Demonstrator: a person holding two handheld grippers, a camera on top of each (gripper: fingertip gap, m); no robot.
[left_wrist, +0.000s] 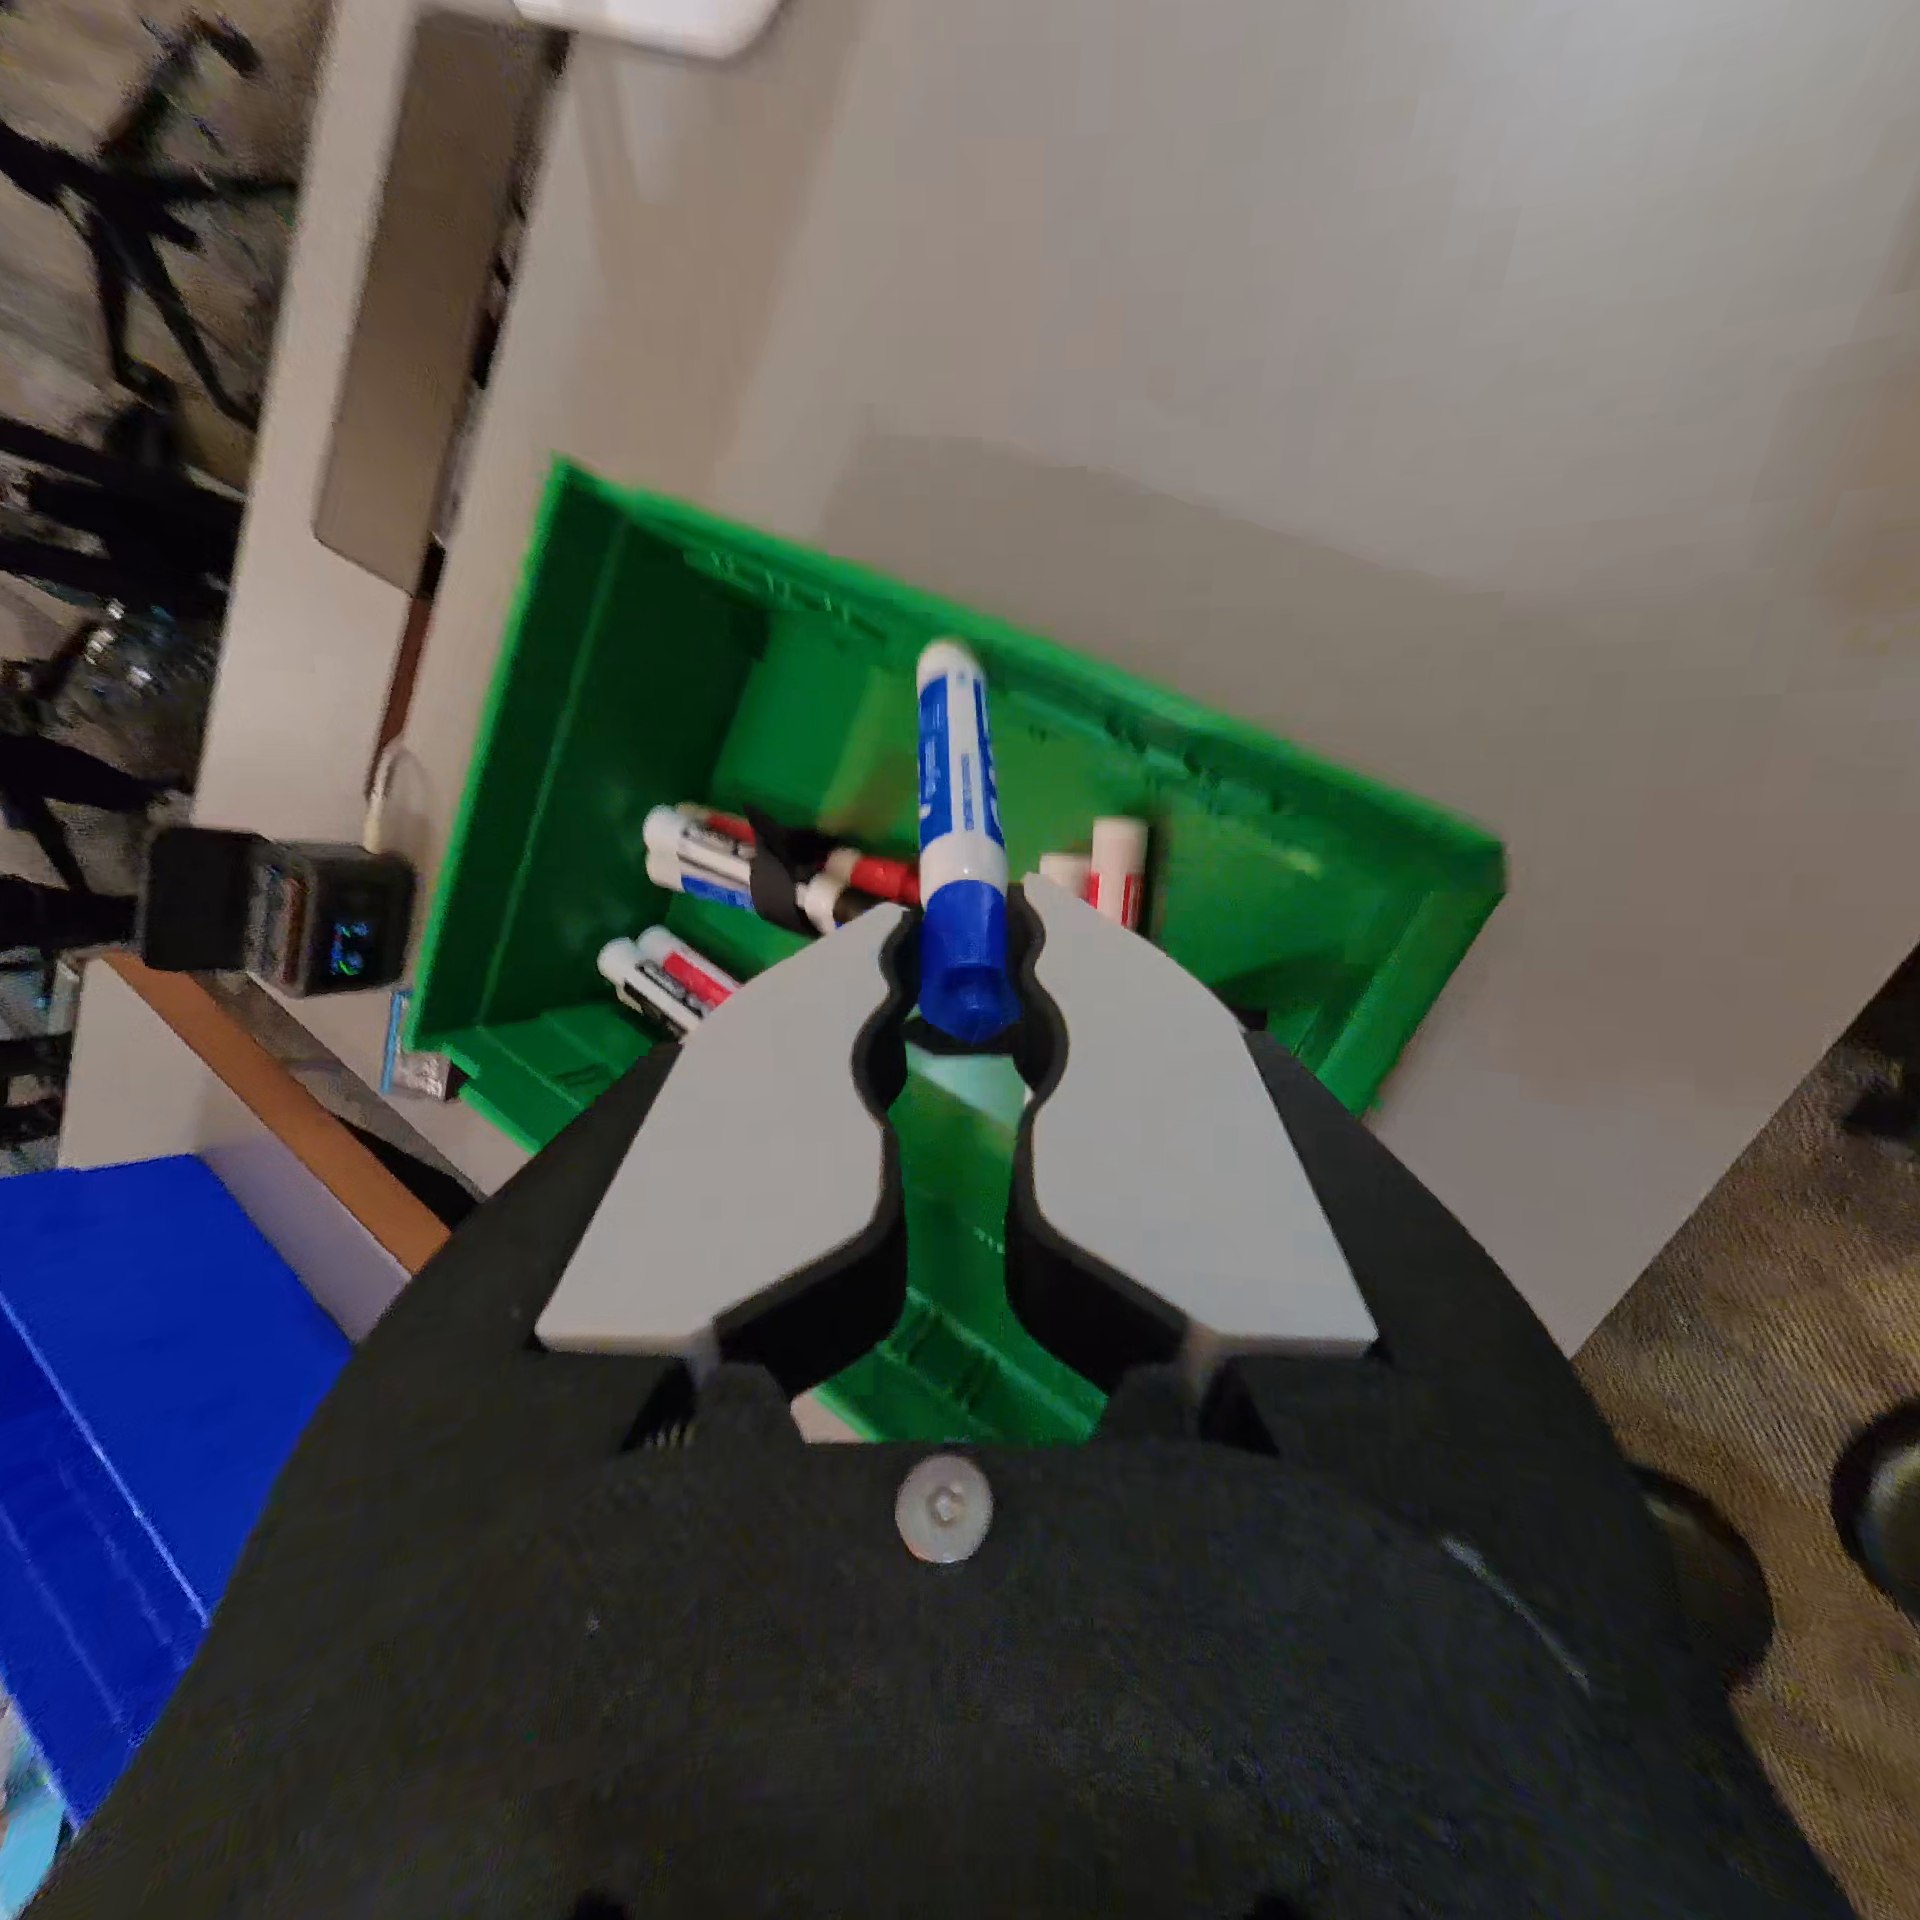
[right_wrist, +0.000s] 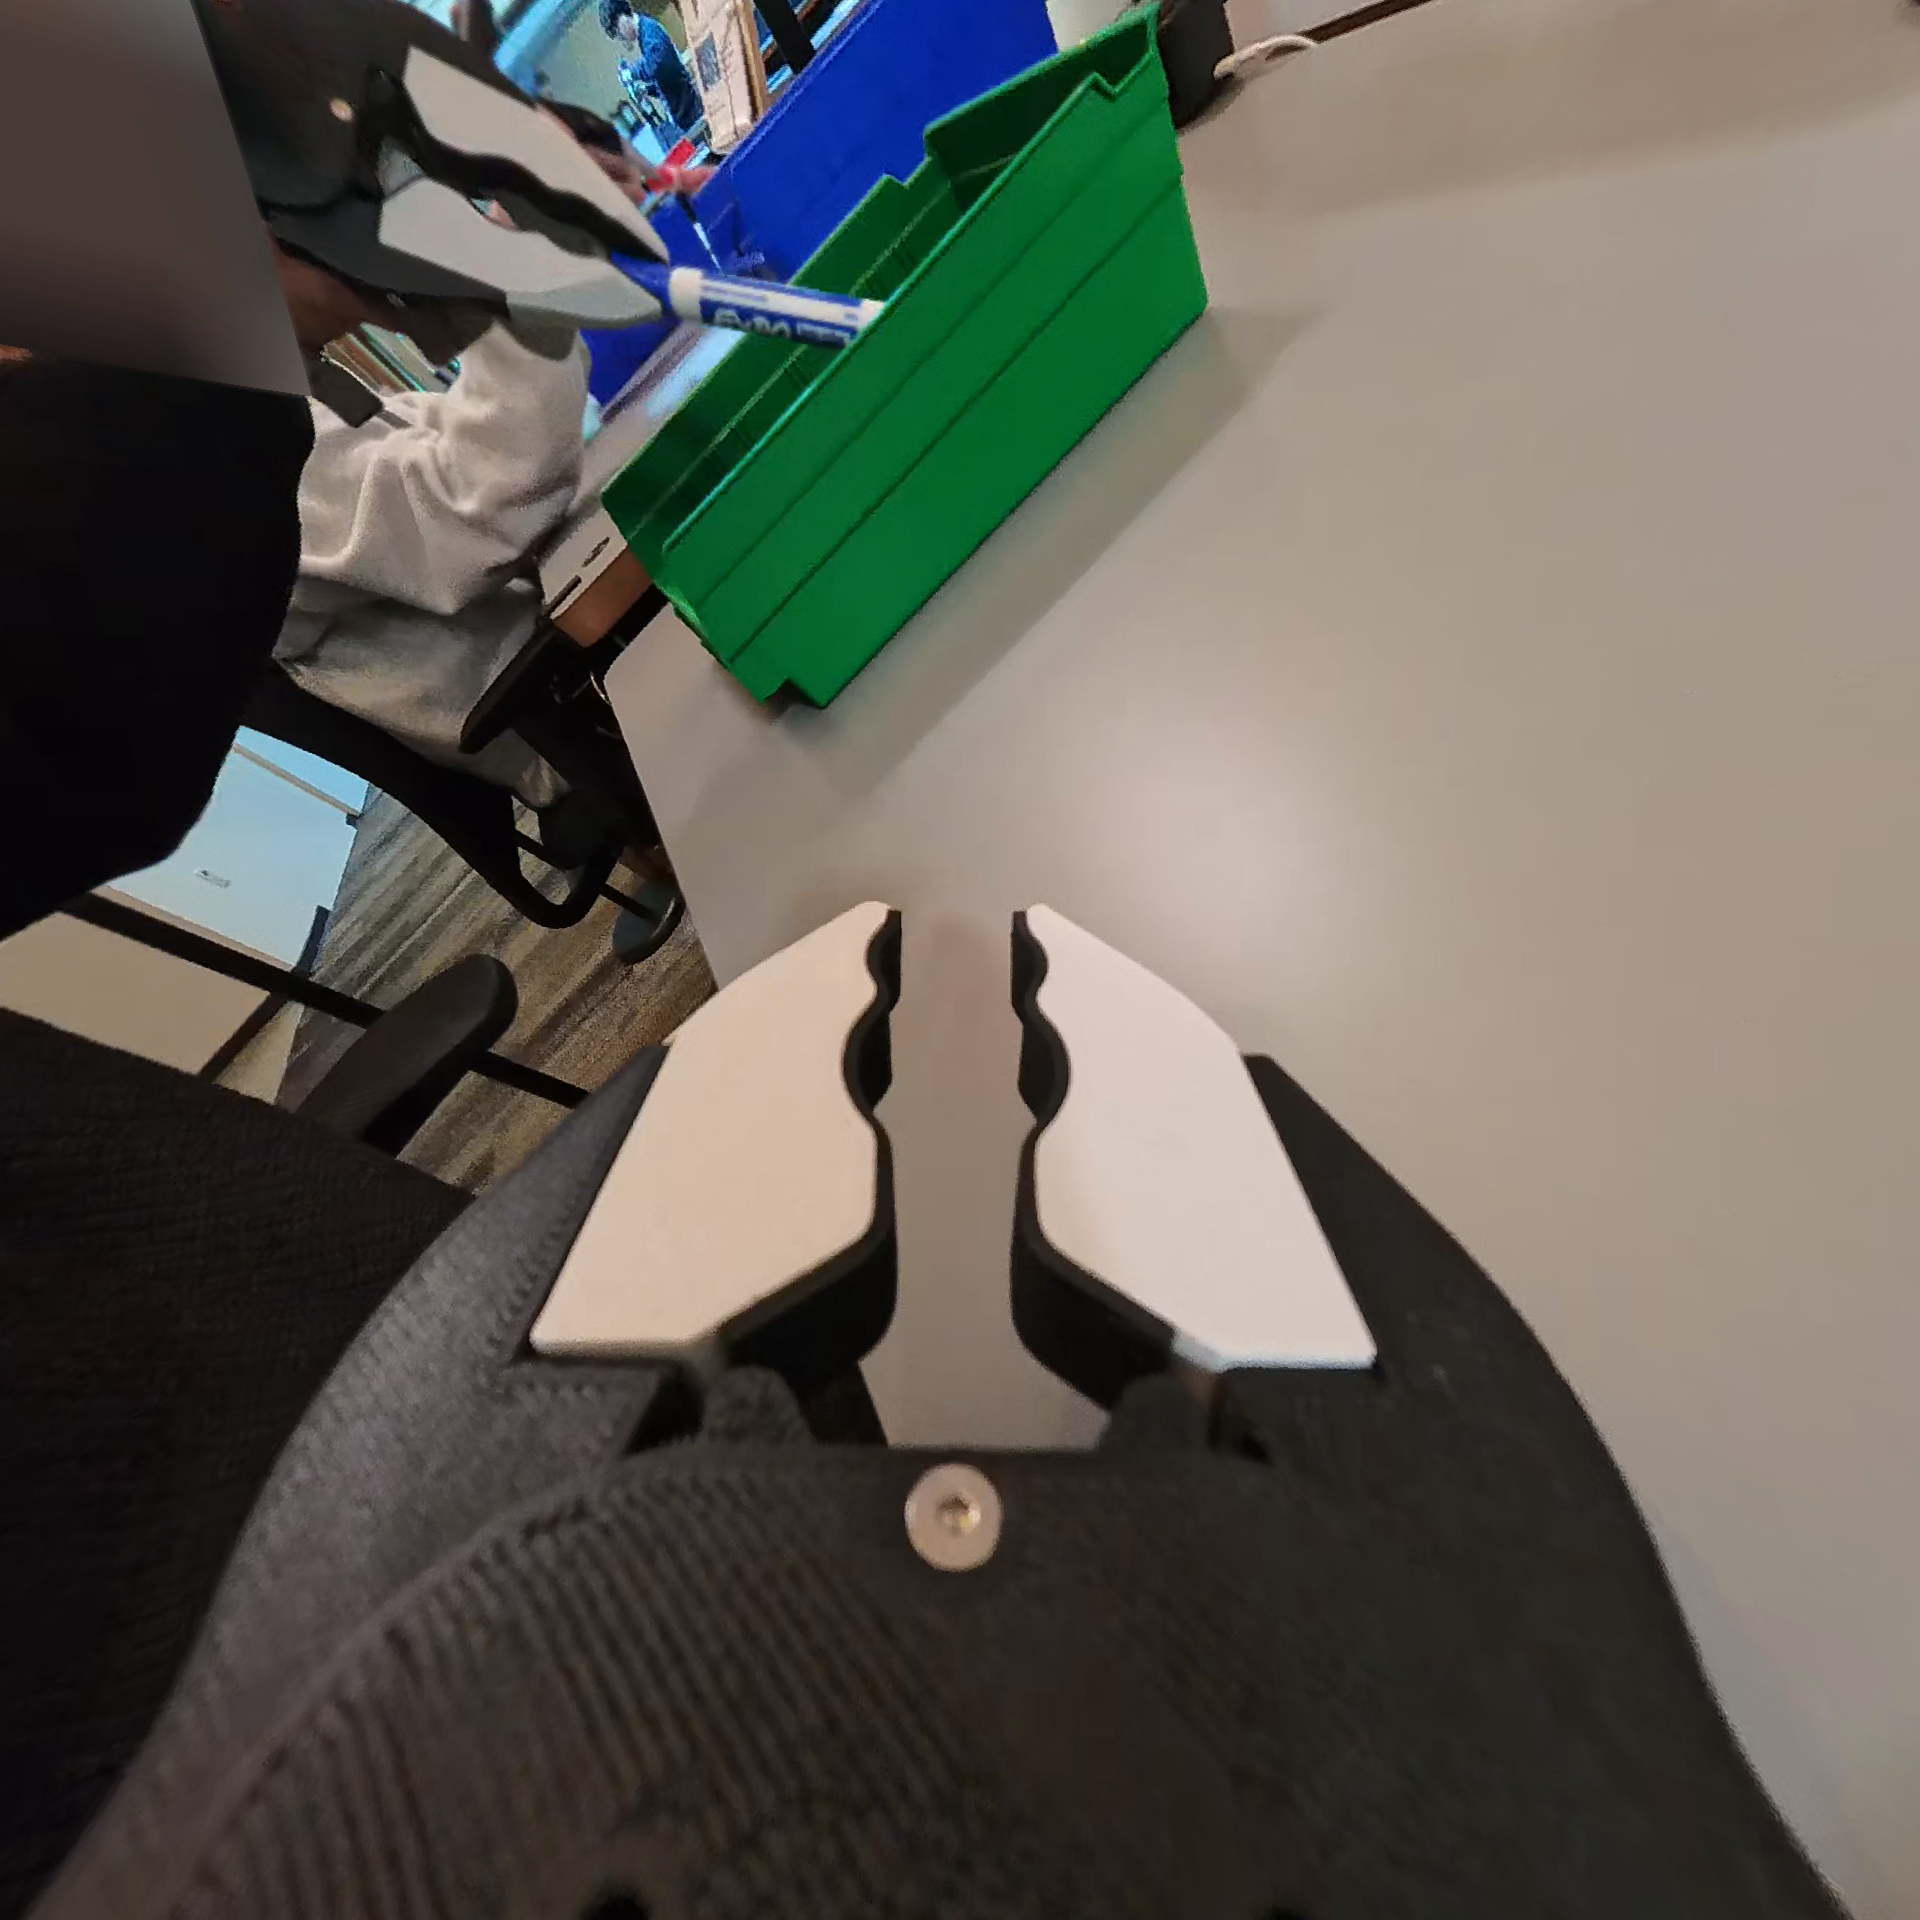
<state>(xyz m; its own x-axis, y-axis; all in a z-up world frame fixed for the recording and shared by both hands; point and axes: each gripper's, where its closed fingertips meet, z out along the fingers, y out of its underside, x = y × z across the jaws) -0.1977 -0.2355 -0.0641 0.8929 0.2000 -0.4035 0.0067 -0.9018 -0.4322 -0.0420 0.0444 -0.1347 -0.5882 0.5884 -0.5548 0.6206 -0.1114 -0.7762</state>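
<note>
On the grey table (right_wrist: 1455, 727) a green bin (right_wrist: 935, 436) is sitting near the far edge, its long side wall facing the right wrist view. Beyond it a blue crate (left_wrist: 114, 1403) is standing off the table's edge, and a small black device (left_wrist: 275, 909) with a lit display is resting just beside the bin's corner. A person in a pale top (right_wrist: 436, 520) is sitting in a chair past the table, partly hidden behind a dark sleeve at the left of the right wrist view.

Above the bin the left gripper (left_wrist: 961, 920) is hanging, its grey fingers (left_wrist: 790, 1122) closing narrowly on the cap end of a blue marker (left_wrist: 961, 821). The marker's white barrel is pointing away from the gripper and down over the bin's open interior; in the right wrist view its tip is reaching just over the bin's near rim, and whether it is touching the rim cannot be told.

Nearer the camera the right gripper (right_wrist: 956, 920) is hovering low over bare table, well apart from the bin, its jaws standing a little apart with nothing between them.

Inside the bin, red markers (left_wrist: 707, 857) are lying in a loose heap on the floor, some at the left and a couple (left_wrist: 1112, 862) at the right just beside the held marker.
</note>
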